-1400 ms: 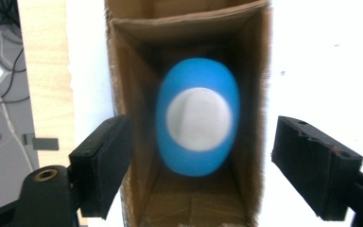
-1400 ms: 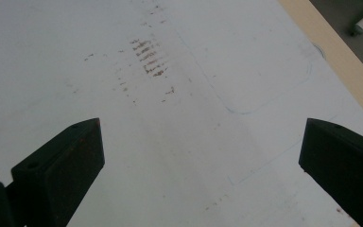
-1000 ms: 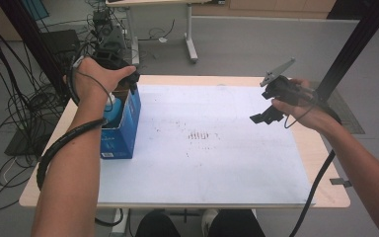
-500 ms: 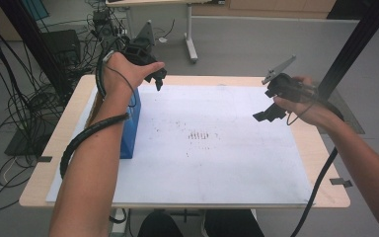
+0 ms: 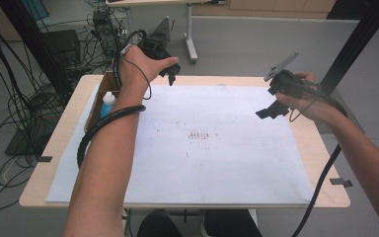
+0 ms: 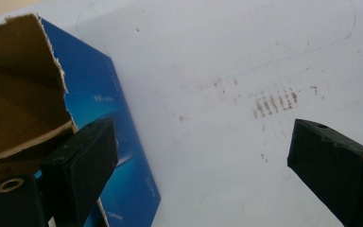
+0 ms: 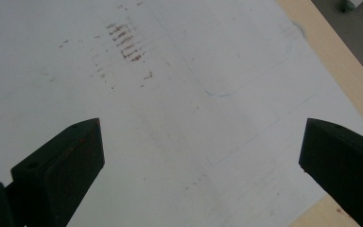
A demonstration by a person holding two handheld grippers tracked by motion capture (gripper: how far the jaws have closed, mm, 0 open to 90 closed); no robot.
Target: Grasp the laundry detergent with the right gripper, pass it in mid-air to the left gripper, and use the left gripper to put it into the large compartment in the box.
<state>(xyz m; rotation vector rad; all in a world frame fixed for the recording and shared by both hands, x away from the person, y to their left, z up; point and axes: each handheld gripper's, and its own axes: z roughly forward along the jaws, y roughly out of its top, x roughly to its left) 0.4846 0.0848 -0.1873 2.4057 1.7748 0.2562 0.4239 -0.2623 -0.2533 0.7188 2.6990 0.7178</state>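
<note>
Hovering left gripper (image 5: 171, 74) beside blue box (image 6: 123, 142), fingers just opened, empty; right gripper (image 5: 271, 109) fingers apart.

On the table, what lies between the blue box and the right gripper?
Nothing stands there. In the high view, bare white paper with a patch of brown marks stretches from the blue box to the right gripper; the left forearm crosses above it.

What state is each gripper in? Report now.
Left gripper: open, holding nothing, jaws just opened wider, beside the blue box.
Right gripper: open, empty, over the white sheet.
</note>
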